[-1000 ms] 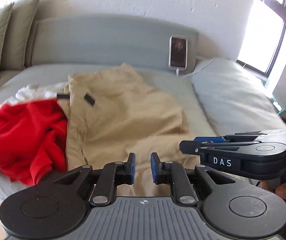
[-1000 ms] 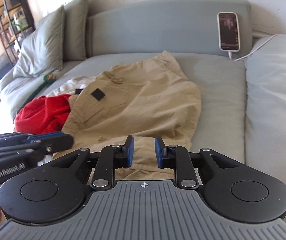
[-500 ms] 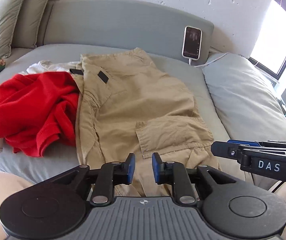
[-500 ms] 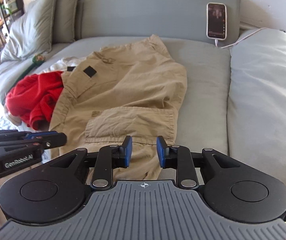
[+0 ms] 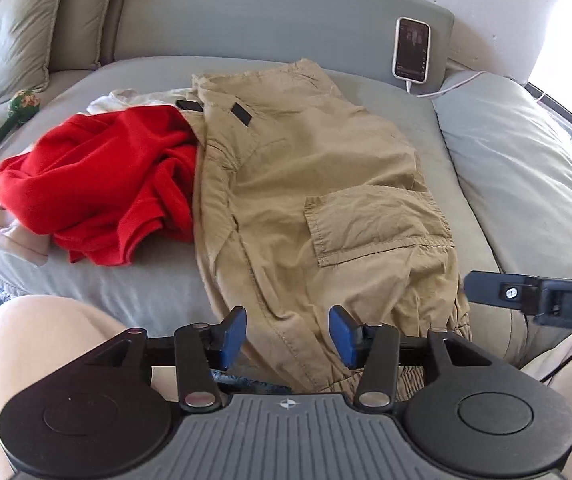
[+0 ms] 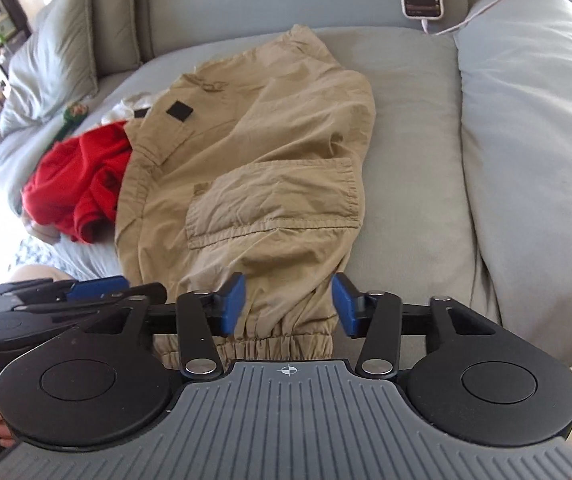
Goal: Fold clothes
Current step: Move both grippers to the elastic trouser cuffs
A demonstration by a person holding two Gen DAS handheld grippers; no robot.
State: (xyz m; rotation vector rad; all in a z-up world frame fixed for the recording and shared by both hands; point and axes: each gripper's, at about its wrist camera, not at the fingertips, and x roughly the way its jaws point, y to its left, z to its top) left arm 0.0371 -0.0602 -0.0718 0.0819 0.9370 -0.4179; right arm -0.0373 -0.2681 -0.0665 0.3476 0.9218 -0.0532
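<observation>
Khaki cargo trousers (image 5: 317, 184) lie spread lengthwise on the grey sofa seat (image 5: 385, 92), waistband toward the backrest, elastic cuffs (image 6: 270, 346) hanging at the near edge. Left gripper (image 5: 287, 338): jaws wide apart, empty, poised over the lower leg fabric. Right gripper (image 6: 289, 304): jaws likewise spread, empty, straddling the leg just above the gathered cuff; contact with the cloth cannot be told. Red garment (image 5: 98, 184) crumpled beside the trousers on their left, touching them, white cloth (image 5: 126, 98) behind it. Phone (image 5: 411, 50) propped upright against the backrest, cable attached. Person's knee (image 5: 38, 344) at the lower left of the left wrist view.
</observation>
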